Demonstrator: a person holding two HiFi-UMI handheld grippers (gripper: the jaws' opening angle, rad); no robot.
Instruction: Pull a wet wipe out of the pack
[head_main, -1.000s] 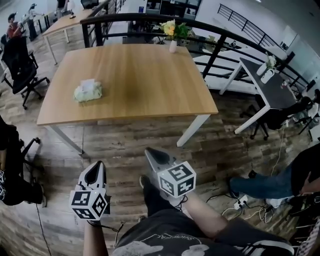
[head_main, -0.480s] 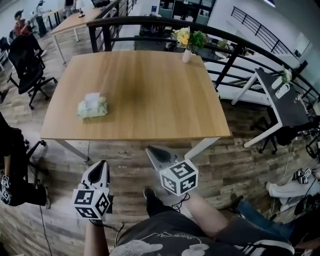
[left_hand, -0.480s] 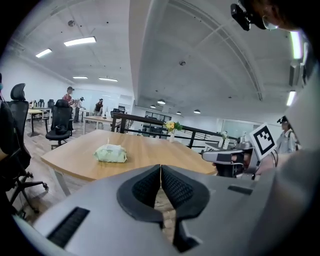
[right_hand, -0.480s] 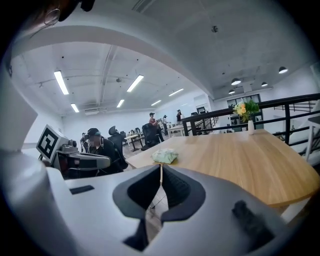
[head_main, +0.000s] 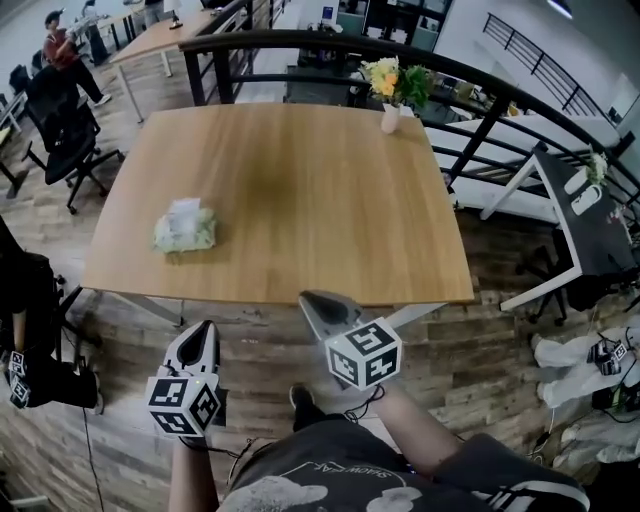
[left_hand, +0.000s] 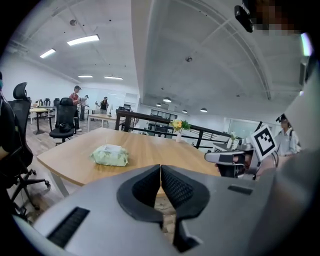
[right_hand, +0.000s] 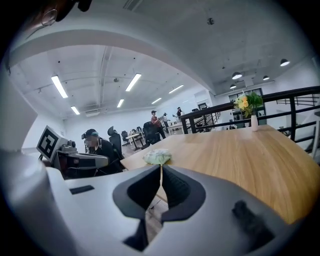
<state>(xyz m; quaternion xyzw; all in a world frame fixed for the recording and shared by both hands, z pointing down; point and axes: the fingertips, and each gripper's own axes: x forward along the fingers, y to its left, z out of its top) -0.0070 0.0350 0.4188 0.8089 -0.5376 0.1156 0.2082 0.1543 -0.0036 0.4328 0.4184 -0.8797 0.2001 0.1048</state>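
Currently we hold left gripper (head_main: 203, 333) and right gripper (head_main: 316, 303) clenched empty, short of the near edge of the table (head_main: 320, 190), wet-wipe pack (head_main: 184, 226) lying near its left edge; risk: unless one gripper pins it, the light pack could lift with the wipe.
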